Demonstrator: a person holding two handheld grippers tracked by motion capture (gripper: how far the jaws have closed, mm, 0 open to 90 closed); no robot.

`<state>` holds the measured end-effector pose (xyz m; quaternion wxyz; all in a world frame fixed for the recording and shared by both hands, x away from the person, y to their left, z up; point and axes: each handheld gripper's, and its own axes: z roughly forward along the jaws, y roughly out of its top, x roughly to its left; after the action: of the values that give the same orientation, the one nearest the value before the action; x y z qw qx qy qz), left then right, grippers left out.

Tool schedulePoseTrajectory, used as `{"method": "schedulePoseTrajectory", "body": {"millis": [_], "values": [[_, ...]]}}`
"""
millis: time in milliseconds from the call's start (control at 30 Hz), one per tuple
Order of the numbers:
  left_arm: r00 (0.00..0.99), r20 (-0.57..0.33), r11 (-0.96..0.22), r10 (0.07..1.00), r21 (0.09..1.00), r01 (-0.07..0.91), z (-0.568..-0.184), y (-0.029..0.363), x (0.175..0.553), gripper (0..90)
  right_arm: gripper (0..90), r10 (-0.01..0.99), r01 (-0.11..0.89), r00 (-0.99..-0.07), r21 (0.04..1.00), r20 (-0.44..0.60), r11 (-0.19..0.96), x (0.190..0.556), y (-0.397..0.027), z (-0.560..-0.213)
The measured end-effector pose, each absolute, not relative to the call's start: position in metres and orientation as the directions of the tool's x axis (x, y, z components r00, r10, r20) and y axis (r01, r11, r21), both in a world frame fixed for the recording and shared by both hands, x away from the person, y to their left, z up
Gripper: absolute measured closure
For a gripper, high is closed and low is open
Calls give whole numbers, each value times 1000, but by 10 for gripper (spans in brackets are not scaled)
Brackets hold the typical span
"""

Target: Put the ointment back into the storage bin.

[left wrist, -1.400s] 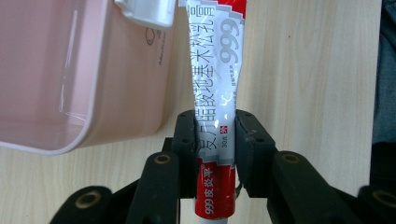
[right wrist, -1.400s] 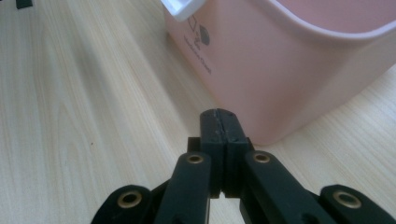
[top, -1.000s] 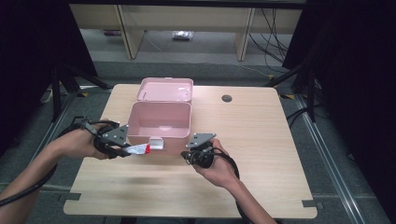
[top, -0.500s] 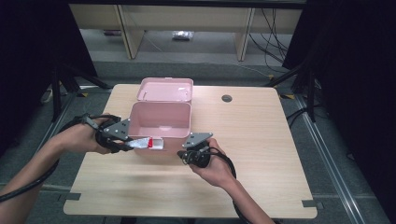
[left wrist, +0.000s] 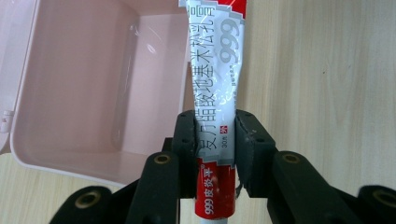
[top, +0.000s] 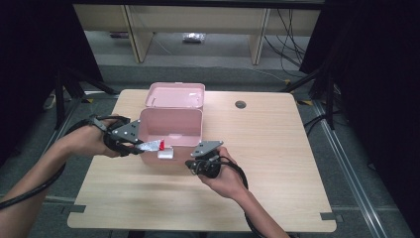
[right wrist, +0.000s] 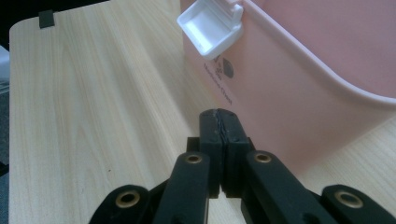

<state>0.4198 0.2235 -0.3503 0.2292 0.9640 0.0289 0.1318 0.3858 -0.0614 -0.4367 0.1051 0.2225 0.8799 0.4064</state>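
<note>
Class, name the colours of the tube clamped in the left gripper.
The tube is silver-white with red ends and grey print, clearest in the left gripper view.

A light wooden table with a round cable hole near its far edge carries an open pink box, lid tipped back.

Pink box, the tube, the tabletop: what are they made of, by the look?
Pink box: likely moulded plastic, smooth and semi-gloss, with highlights on its inner walls and rounded corners. Tube: looks like laminate or metal foil, glossy and printed, creased where the left hand-held gripper clamps it. Tabletop: pale wood-grain, matte, probably laminate.
</note>
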Motion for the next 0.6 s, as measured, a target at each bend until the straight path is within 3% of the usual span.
{"method": "schedulePoseTrajectory", "body": {"millis": [600], "values": [[961, 254, -890, 113, 456, -16, -345, 217, 436, 715, 900, 470, 298, -882, 768, -6, 567, 386, -54, -434]]}}
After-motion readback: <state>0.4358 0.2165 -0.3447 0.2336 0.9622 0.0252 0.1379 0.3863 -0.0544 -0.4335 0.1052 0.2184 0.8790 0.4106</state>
